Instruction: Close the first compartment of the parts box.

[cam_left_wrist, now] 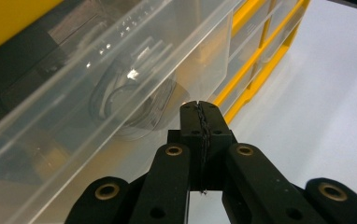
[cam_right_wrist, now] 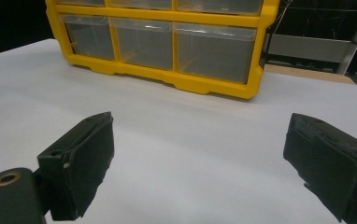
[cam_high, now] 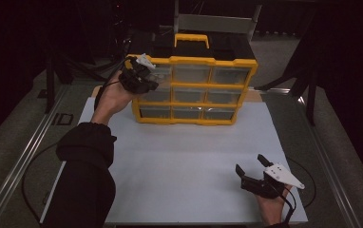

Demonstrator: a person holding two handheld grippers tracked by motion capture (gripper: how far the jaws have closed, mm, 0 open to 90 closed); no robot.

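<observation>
Left gripper (cam_high: 147,76), jaws pressed together with nothing visible between them, sits at the upper-left drawer (cam_high: 158,72) of the yellow organizer (cam_high: 195,61), which stands at about 12 o'clock on the white mat (cam_high: 189,152). In the left gripper view the closed tips (cam_left_wrist: 200,108) lie just against or just short of the clear drawer front (cam_left_wrist: 120,93); I cannot tell whether they touch. That drawer runs long from 7 to 1 o'clock across the view, its face lying at 11 o'clock from the tips, and a curved moulded pull (cam_left_wrist: 130,100) shows through the plastic right ahead of them. Right gripper (cam_high: 253,172) rests at about 5 o'clock on the mat, jaws spread wide and empty; in its own view the two pads (cam_right_wrist: 81,158) stand well apart with bare mat between them, and the bottom row of drawers (cam_right_wrist: 158,42) lies far off at 12 o'clock. By my reading, the work is on that upper-left drawer, and the left hand is by far the nearer. The coming move turns on one thing: the pull lies just forward of the shut tips, so they would have to part before they could take hold of it.
</observation>
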